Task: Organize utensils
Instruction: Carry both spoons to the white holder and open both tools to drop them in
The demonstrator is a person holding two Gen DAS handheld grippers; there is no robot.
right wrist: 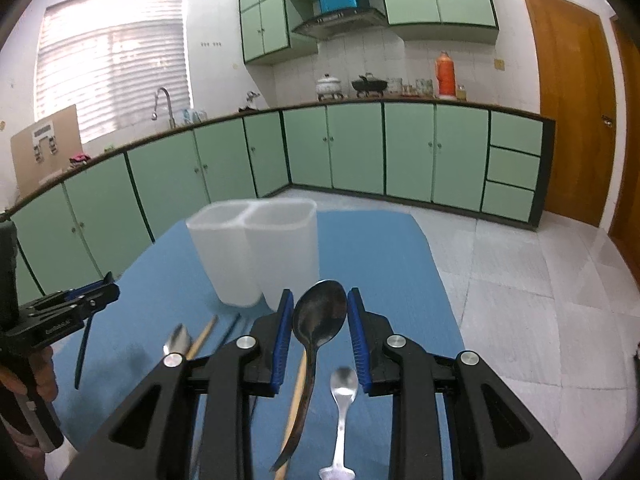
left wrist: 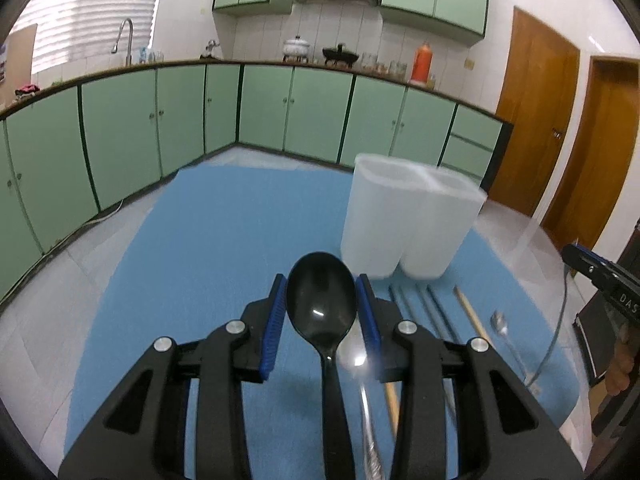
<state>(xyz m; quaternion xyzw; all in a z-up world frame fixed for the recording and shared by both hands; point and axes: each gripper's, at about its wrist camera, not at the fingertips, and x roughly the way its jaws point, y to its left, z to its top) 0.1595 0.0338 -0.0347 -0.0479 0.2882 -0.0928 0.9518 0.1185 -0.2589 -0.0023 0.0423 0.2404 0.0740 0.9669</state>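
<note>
I have the left gripper (left wrist: 322,312) clamped across a black spoon (left wrist: 322,304) and the right gripper (right wrist: 320,332) across a dark metal spoon (right wrist: 320,314), I think. The white holder (right wrist: 256,248) stands ahead, handles trailing back toward me.

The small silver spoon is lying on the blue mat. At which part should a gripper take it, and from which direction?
Probably at the thin handle, near its middle. The small silver spoon lies flat on the blue mat, bowl towards the white holder. Come from above, with the fingers either side of the handle. The bowl is wider and rounded, so it could slip.
</note>
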